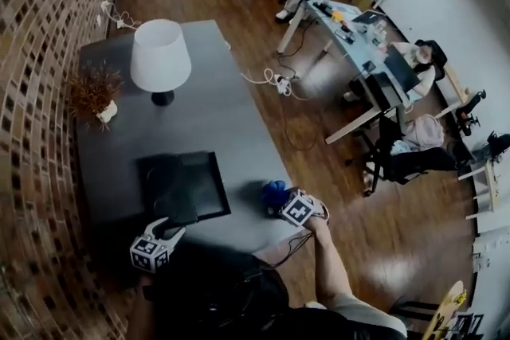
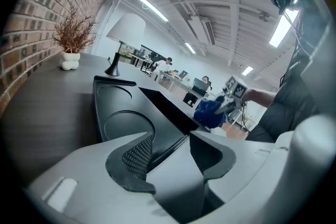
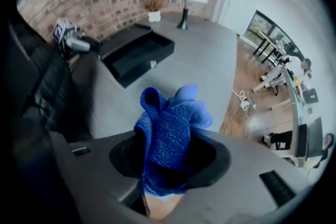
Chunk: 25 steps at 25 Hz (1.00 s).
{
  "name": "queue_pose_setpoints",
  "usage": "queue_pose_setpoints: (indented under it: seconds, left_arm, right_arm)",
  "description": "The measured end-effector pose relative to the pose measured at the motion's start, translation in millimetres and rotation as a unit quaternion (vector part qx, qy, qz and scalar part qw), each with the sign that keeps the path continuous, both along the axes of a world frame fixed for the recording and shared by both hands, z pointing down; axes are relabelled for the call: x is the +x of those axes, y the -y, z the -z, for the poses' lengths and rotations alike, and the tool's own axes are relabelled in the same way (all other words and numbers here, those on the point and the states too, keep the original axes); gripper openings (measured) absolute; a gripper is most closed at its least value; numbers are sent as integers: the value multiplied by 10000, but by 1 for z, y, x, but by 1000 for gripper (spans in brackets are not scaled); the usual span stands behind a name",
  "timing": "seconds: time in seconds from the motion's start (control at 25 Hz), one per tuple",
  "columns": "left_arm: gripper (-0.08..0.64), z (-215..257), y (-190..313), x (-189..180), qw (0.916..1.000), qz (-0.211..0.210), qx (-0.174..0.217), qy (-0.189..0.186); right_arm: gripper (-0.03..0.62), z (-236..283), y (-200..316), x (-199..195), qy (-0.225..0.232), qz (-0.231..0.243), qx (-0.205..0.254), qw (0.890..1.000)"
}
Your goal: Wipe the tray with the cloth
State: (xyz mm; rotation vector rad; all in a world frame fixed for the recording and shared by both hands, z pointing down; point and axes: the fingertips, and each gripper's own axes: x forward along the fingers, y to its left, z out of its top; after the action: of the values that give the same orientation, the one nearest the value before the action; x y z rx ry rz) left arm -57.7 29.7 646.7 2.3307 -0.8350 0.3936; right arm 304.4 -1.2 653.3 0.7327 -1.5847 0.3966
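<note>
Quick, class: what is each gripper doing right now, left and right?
Left gripper: closed on the rim of the black tray.
Right gripper: closed on the blue cloth.

Blue cloth (image 3: pixel 170 134) looks a nubbly weave; black tray (image 2: pixel 118 105) glossy, probably plastic; grey table (image 1: pixel 231 115) matt.

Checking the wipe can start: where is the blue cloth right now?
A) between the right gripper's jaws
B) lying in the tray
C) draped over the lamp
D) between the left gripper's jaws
A: the right gripper view shows the cloth bunched between the jaws of the right gripper, and the head view shows it off to the side of the tray.
</note>
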Motion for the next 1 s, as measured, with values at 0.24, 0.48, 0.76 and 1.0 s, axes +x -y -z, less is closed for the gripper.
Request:
queue_pose_setpoints:
  seconds: [0.24,0.48,0.76,1.0]
  left_arm:
    - [209,25,29,14,9999,96,35,-3]
    - [209,21,20,6,9999,130,-111,12]
    - [209,28,22,3,9978,327,-251,-524]
    - [242,57,29,-22,9907,724,-130,-1146]
  right_arm:
    - [193,-53,-11,-1,-436,493,-146,9977]
    - [331,-36,-21,-17,238,186,-45,9995]
    - [408,16,-33,-18,991,-65,49,9950]
    - [360,77,-6,-46,2130,-274,978,9718]
